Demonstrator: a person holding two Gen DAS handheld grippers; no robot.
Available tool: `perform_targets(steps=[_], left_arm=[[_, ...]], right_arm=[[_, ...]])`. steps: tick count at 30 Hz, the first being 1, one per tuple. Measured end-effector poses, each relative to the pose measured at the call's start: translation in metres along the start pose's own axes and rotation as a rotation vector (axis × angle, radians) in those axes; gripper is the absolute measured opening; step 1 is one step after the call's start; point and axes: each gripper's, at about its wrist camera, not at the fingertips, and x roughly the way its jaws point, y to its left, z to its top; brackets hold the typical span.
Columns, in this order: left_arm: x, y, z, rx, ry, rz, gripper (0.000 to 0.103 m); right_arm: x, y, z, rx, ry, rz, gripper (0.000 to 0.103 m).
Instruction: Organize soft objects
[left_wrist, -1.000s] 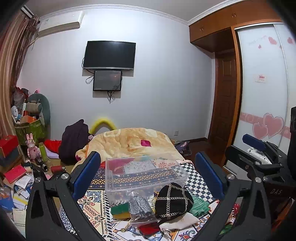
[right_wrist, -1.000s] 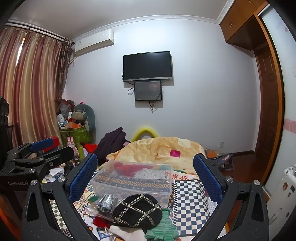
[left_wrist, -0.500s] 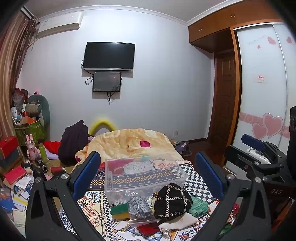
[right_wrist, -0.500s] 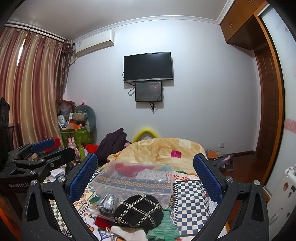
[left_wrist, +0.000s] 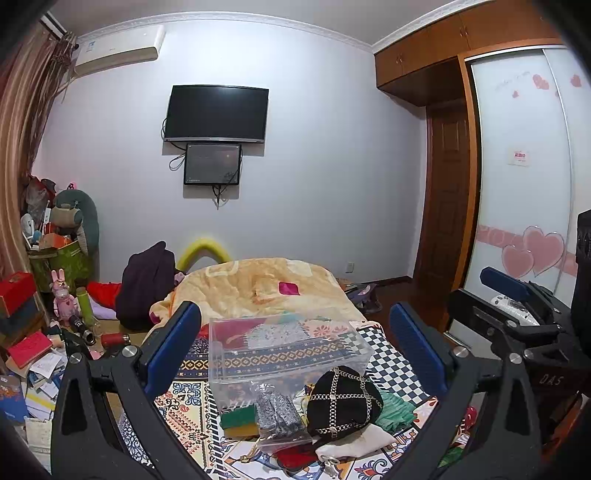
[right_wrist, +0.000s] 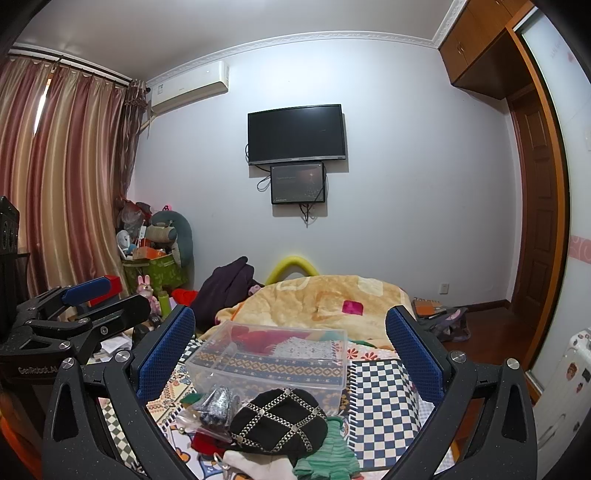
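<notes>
A: Left wrist view looks forward over the bed, clear plastic storage box (left_wrist: 284, 354) at 12 o'clock, near. Right wrist?
B: Same heading, shifted right; the box (right_wrist: 273, 354) close too. Both share the black wall-mounted TV (left_wrist: 217, 113) (right_wrist: 296, 133) and the black chain-patterned hat (left_wrist: 343, 400) (right_wrist: 279, 419).
</notes>
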Motion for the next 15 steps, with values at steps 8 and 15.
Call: perform_targets(steps=[8, 15], left_arm=[[-0.0008, 0.0012, -0.0015, 0.001, -0.004, 0.0, 0.103], [-0.0021, 0.0012, -0.002, 0.002, -0.006, 0.001, 0.103]], right_arm=[[0.001, 0.0012, -0.0005, 0.001, -0.003, 0.001, 0.103], [0.0007, 0.0019, -0.0008, 0.001, -0.005, 0.0, 0.103]])
